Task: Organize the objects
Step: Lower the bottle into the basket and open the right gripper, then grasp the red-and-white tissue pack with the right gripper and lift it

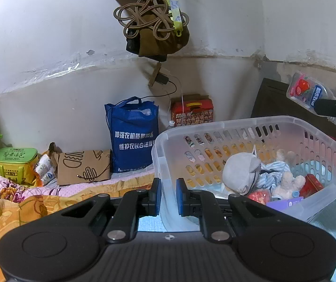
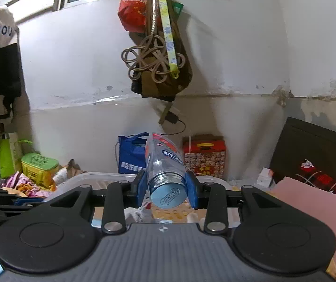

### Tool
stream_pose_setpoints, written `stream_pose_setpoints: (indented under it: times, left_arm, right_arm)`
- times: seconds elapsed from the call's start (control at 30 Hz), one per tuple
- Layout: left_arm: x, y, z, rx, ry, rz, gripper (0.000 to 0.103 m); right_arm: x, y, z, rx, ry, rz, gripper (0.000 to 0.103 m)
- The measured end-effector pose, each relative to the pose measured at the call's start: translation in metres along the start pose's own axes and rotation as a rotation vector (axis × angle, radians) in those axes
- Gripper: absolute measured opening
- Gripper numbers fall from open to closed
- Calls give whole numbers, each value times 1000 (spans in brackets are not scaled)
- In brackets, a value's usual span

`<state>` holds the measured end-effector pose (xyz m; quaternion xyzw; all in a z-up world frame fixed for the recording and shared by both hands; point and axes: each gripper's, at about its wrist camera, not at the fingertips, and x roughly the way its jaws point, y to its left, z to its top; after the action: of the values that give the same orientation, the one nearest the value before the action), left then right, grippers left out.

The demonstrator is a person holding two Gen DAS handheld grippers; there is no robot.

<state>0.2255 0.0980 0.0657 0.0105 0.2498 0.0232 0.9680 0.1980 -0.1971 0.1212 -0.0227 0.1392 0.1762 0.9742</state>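
A clear plastic basket (image 1: 238, 122) sits on the bed, holding a grey plush toy (image 1: 241, 171), striped cloth, a small teddy and a red tin (image 1: 312, 184). My left gripper (image 1: 168, 195) is shut on the basket's near wall, one blue pad on each side of it. In the right wrist view my right gripper (image 2: 168, 185) is shut on a clear jar (image 2: 162, 162) with a blue lid and a red fruit label, held tilted above the basket's rim (image 2: 102, 176). The left wrist view shows that jar (image 1: 306, 90) high at the right, above the basket's far corner.
Against the wall stand a blue tote bag (image 1: 132, 136), a red carton (image 1: 192, 110), a brown paper bag (image 1: 83, 166) and a green tin box (image 1: 15, 162). Bags and a coiled cord (image 1: 151, 23) hang above. A dark headboard (image 2: 314, 145) and pink sheet (image 2: 309, 202) lie right.
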Motion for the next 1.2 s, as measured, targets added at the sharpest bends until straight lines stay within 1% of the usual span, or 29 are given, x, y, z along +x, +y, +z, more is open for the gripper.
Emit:
stream_pose_setpoints:
  times: [0.1, 0.13, 0.17, 0.2, 0.27, 0.3, 0.43, 0.53, 0.63, 0.7, 0.73, 0.87, 1.03, 1.2]
  left_arm:
    - [0, 0, 0, 1, 0, 0, 17]
    - [0, 0, 0, 3, -1, 2, 17]
    - [0, 0, 0, 5, -1, 3, 17]
    - [-1, 0, 0, 5, -1, 3, 17]
    - [0, 0, 0, 3, 1, 3, 17]
    - [0, 0, 1, 1, 3, 3, 17]
    - [0, -2, 1, 10, 1, 11, 17]
    - [0, -3, 0, 9, 1, 11, 17]
    - [0, -3, 0, 8, 1, 11, 17]
    - [0, -3, 0, 9, 1, 11, 17]
    - [0, -3, 0, 10, 0, 11, 17]
    - [0, -3, 0, 10, 1, 13, 17]
    - [0, -4, 0, 15, -1, 17, 17]
    - [0, -5, 0, 8, -2, 15, 17]
  right_arm:
    - [3, -6, 0, 21, 1, -6, 41]
    - [4, -8, -1, 21, 1, -11, 54]
    - [7, -9, 0, 19, 6, -18, 85]
    - [8, -9, 0, 17, 1, -40, 103]
    - [3, -8, -1, 9, -44, -87, 103]
    - [0, -8, -2, 11, -46, -99, 103]
    - [-18, -6, -12, 32, -55, -96, 103]
    - [-39, -2, -25, 45, -85, -69, 103]
    - [-63, 4, -42, 76, -116, -14, 103]
    - [-72, 10, -54, 83, -117, 5, 103]
    - [-76, 13, -63, 76, -105, 15, 103]
    - [-69, 20, -88, 83, -35, 27, 103]
    - [-49, 14, -109, 168, 61, 34, 103]
    - [-34, 13, -126, 193, 149, 31, 103]
